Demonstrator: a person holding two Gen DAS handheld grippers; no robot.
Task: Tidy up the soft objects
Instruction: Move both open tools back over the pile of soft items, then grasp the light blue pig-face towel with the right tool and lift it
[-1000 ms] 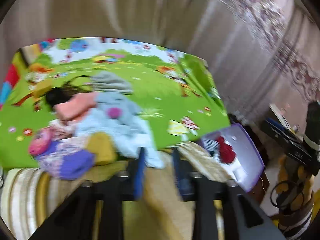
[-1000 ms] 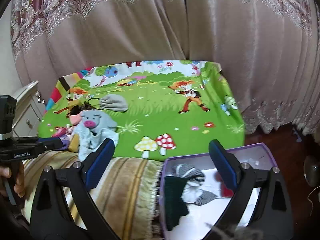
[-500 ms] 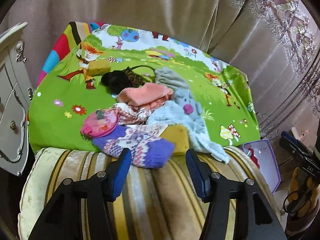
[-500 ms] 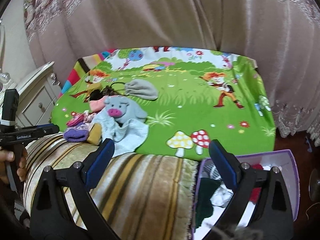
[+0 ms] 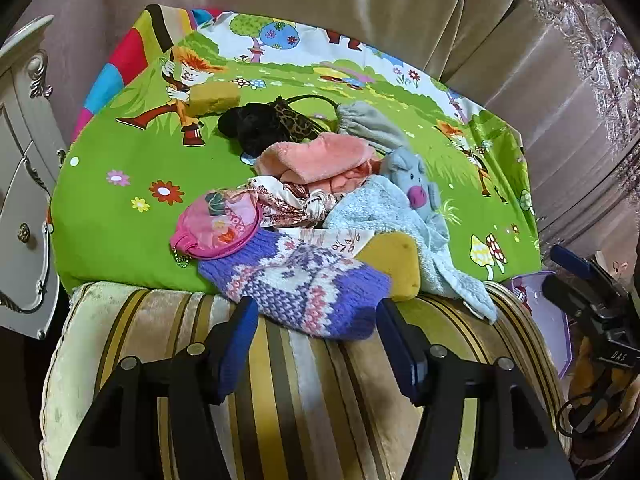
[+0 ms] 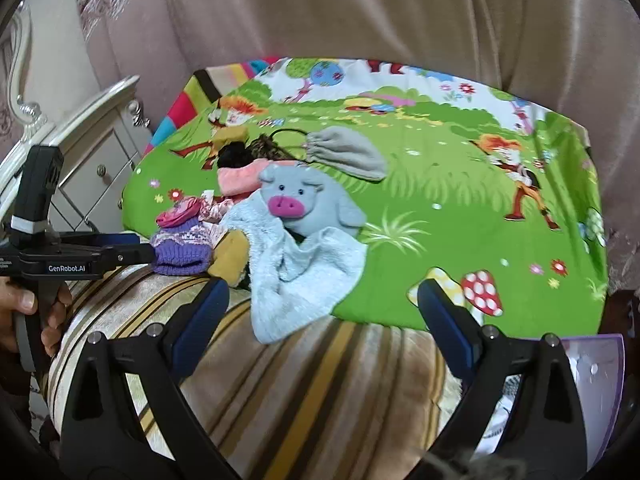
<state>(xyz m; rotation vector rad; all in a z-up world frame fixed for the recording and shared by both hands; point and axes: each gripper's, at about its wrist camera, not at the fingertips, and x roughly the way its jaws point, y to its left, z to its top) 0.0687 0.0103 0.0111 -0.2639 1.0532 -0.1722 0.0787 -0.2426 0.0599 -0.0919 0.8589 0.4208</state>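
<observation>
The left claw (image 5: 316, 320) has just been opening. Its two blue fingers stand apart with nothing between them, and their tips sit on either side of the near end of the purple knit sock (image 5: 296, 284). The right claw (image 6: 322, 308) is wide apart too and holds nothing. The blue pig towel (image 6: 304, 248) hangs just past its tips.

Both of those soft things lie at the near edge of the bed, half on the striped cushion (image 5: 304, 392). Behind the sock is the rest of the pile: a yellow sponge (image 5: 394, 258), a pink pouch (image 5: 218, 224), a flowery cloth (image 5: 292, 204), a fuzzy pink cloth (image 5: 320, 158), a black fluffy thing (image 5: 252, 124) and a grey bag (image 5: 370, 124). A second sponge (image 5: 214, 96) sits alone near the far left corner.

I think the job is only partly done. The purple box (image 6: 596, 364) by the near right corner has some cloth in it, but most of the pile is not sorted yet. The sock looks like the next one to go.

The bed has a bright green cartoon sheet (image 5: 120, 208). Tan curtains (image 6: 360, 12) hang behind it, and a white cabinet (image 5: 20, 184) stands on the left.
</observation>
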